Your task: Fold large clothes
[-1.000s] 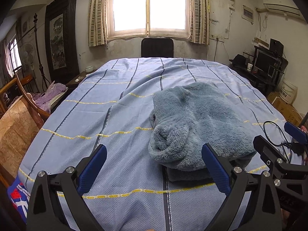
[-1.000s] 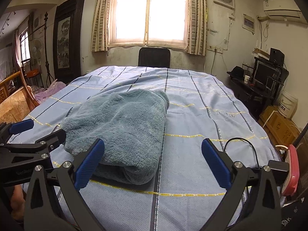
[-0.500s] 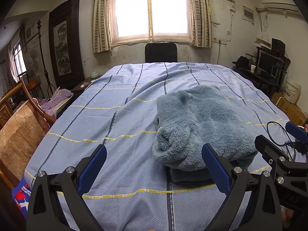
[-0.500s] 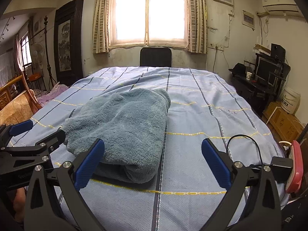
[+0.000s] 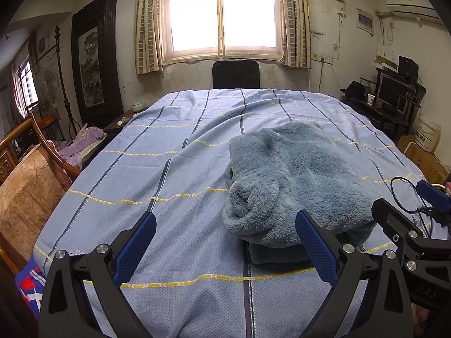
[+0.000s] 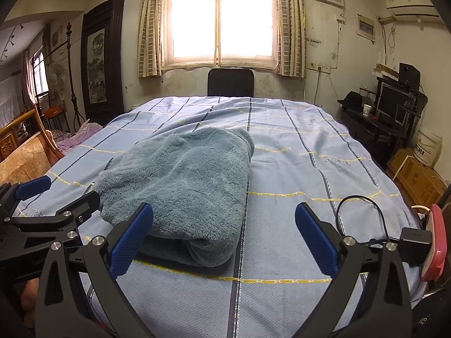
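Bright light comes through a big window (image 5: 222, 14) at the far end of the room, with striped curtains (image 5: 148, 22) on both sides and a black chair (image 5: 235, 74) under it. Close to us a wide table is covered by a blue cloth (image 5: 169, 169) with dark lines and yellow lines on it. On that cloth lies the fluffy blue-grey garment (image 5: 293, 180), folded into a thick soft pile with layers on top of each other. The left gripper (image 5: 225, 242) is held low over the near edge of the cloth, and its two blue fingers (image 5: 135, 245) are spread wide apart with nothing between them. The pile sits just ahead of its right finger, and that finger's tip covers a bit of the pile's near edge in the left wrist view. I cannot tell if it touches. The right gripper (image 6: 224, 239) is wide apart too and holds nothing. In the right wrist view the garment (image 6: 183, 183) lies ahead of its left finger (image 6: 131, 239), and bare blue cloth (image 6: 296, 163) fills the space in front of its right finger. A black cable (image 6: 358, 211) loops on the cloth just past that right finger and leads to a small black box (image 6: 414, 245) near a pink thing (image 6: 435, 242) at the table edge. Each gripper can see the other one beside it. Off to the left stand a wooden chair (image 5: 25, 197) and a tall dark framed picture (image 5: 94, 64). Off to the right is a dark desk with a screen (image 6: 390, 101) and a white bucket (image 6: 428, 146).
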Demonstrator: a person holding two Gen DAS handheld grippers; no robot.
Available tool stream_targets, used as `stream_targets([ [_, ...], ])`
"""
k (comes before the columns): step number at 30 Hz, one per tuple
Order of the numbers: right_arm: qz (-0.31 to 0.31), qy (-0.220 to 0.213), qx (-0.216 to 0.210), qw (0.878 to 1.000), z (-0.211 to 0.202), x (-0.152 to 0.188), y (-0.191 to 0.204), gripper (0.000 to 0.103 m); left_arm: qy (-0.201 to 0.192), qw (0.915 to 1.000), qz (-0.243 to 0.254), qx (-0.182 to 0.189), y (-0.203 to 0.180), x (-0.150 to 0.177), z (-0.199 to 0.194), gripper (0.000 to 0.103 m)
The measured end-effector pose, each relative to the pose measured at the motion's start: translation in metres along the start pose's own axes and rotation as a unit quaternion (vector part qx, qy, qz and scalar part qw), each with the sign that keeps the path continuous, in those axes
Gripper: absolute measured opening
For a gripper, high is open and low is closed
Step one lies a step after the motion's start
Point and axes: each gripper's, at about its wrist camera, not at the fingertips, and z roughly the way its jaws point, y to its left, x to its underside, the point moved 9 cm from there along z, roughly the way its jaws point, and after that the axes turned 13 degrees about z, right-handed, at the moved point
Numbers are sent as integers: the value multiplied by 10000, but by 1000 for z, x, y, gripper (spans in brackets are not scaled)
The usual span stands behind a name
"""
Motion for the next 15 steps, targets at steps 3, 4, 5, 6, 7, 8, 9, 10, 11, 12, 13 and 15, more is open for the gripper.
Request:
stream_targets([
  [3,27,20,-17,10000,1,1,0,98,-28,9999,78,-105,-1,0,0,99],
  [4,37,26,-25,10000,1,1,-1,98,-55,9998,112,-173,-2,0,0,99],
  [5,42,34,-34,10000,1,1,0,98,-76,9997,129,-215,-2,0,-1,99],
  [6,47,40,-40,10000,1,2,0,98,-98,9995,139,-248,-2,-1,-2,99],
  [7,51,43,-41,10000,2,2,0,98,-116,9995,144,-265,-2,-2,-2,99],
  [8,53,46,-43,10000,2,3,0,98,-121,9995,144,-263,-2,-2,-3,99],
  [9,57,54,-49,10000,2,3,0,98,-124,9995,145,-261,-1,-2,-3,99],
  [10,66,56,-51,9999,2,3,0,98,-126,9995,150,-267,-1,-1,-3,99],
  [11,73,59,-53,9999,2,3,0,98,-127,9994,155,-281,-1,-2,-3,99],
  [12,80,60,-54,9999,2,3,0,98,-128,9994,161,-294,-1,-2,-3,99],
  [13,82,61,-59,9999,2,3,0,98,-130,9993,166,-301,-1,-1,-3,99],
  [15,76,61,-54,9999,3,3,0,98,-129,9993,165,-296,-1,-1,-3,99],
])
